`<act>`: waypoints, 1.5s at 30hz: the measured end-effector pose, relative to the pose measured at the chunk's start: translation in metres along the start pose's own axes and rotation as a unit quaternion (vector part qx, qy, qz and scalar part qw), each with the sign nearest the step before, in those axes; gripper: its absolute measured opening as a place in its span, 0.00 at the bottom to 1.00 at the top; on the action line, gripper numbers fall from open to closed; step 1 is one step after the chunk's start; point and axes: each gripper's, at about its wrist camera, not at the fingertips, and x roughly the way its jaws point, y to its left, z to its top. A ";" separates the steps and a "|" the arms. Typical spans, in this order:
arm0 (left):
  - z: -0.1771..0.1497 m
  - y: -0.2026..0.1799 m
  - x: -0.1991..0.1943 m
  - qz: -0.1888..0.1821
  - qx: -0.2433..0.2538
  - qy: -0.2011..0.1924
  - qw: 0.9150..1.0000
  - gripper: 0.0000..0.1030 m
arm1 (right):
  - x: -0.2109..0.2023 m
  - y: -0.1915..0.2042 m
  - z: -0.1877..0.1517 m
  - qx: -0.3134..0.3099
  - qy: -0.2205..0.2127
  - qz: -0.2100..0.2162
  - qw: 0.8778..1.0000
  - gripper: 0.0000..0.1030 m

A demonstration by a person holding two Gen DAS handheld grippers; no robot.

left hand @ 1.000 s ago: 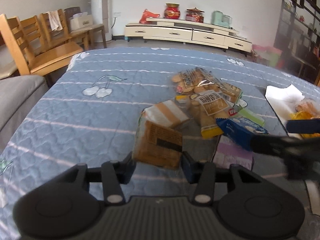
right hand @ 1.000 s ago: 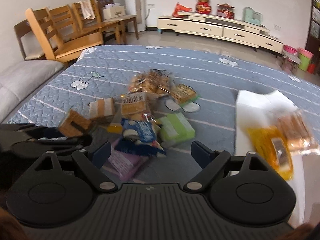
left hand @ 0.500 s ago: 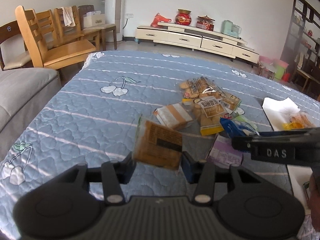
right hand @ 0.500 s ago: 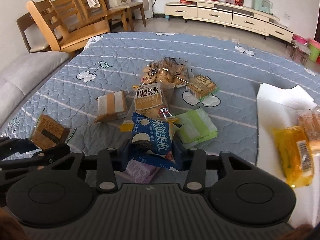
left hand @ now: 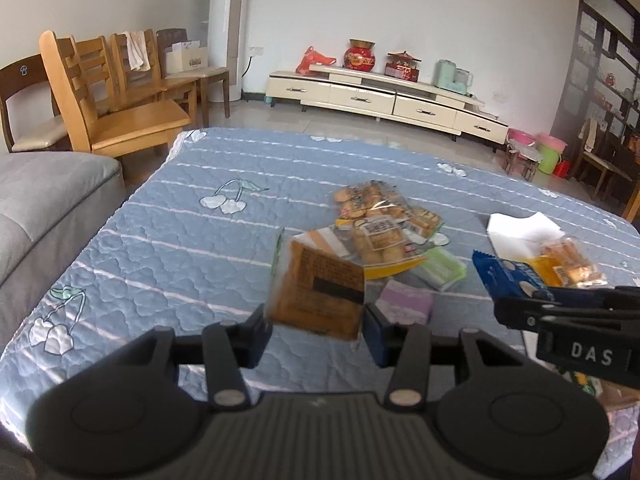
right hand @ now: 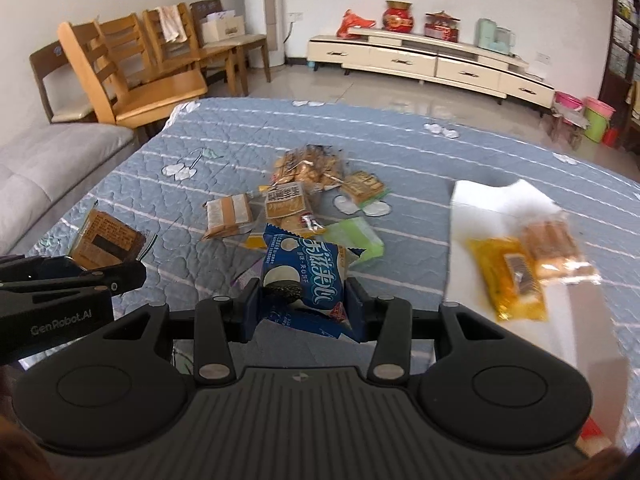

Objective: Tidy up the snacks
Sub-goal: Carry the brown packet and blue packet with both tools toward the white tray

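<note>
A pile of snack packets (right hand: 286, 206) lies in the middle of the blue quilted table (left hand: 180, 240). My left gripper (left hand: 316, 320) is shut on a brown cookie packet (left hand: 316, 292) and holds it above the cloth; the same packet (right hand: 106, 240) shows at the left in the right wrist view. My right gripper (right hand: 304, 304) is shut on a blue cream-biscuit packet (right hand: 304, 268), lifted clear of the pile. At the right a white sheet (right hand: 480, 208) carries a yellow packet (right hand: 508, 280) and an orange one (right hand: 550, 244).
A green packet (right hand: 354, 236), a tan packet (right hand: 228, 214), a clear biscuit bag (right hand: 308, 166) and a purple packet (left hand: 406, 304) stay in the pile. Wooden chairs (left hand: 120, 112) and a grey sofa (left hand: 40, 200) stand left of the table. A cream cabinet (left hand: 380, 100) lines the far wall.
My right gripper closed from wide open onto the blue packet and lifted it off the pile. My left gripper rose with the brown packet still in it.
</note>
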 end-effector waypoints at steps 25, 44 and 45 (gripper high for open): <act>-0.009 -0.074 -0.041 -0.050 0.061 -0.017 0.997 0.46 | -0.078 -0.054 -0.034 0.044 -0.049 -0.063 0.996 0.52; -0.017 -0.126 -0.033 -0.082 0.100 0.000 0.992 0.46 | -0.095 -0.084 -0.048 0.084 -0.059 -0.100 0.990 0.52; -0.017 -0.128 -0.033 -0.083 0.100 0.000 0.991 0.46 | -0.095 -0.087 -0.049 0.087 -0.059 -0.101 0.989 0.52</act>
